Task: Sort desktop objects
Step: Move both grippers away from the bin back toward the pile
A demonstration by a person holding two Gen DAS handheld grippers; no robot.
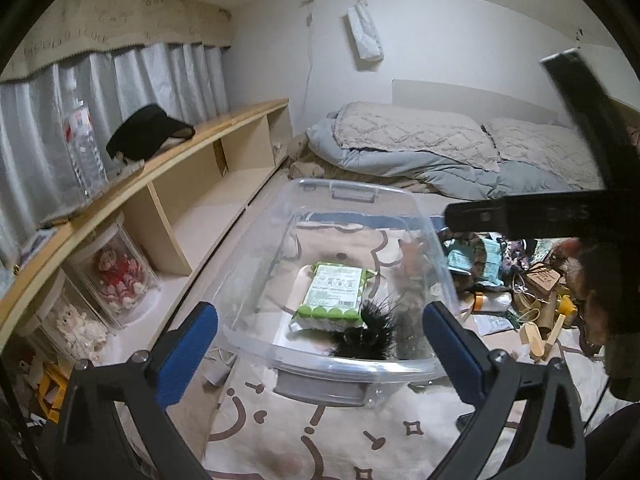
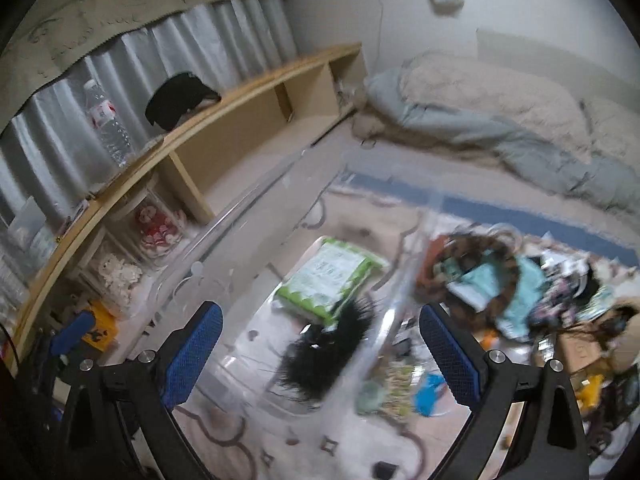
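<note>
A clear plastic bin [image 1: 240,280] stands on a patterned beige blanket. Inside it lie a green pack of wipes [image 1: 332,296] and a black feathery item [image 1: 368,332]. My left gripper [image 1: 320,356] hangs just in front of the bin's near rim, its blue pads wide apart with nothing held. The right wrist view is blurred; it looks down over the bin's right wall [image 2: 400,280] at the green pack [image 2: 328,280] and the black feathery item [image 2: 324,356]. My right gripper [image 2: 320,356] is open and empty above them. A pile of mixed small objects [image 2: 512,288] lies right of the bin.
A long wooden shelf [image 1: 192,148] runs along the left, carrying a water bottle [image 1: 82,148] and a black cap [image 1: 148,132]; doll jars [image 1: 116,276] stand under it. Folded bedding [image 1: 440,152] lies behind the bin. The other tool's black body [image 1: 540,216] crosses the upper right.
</note>
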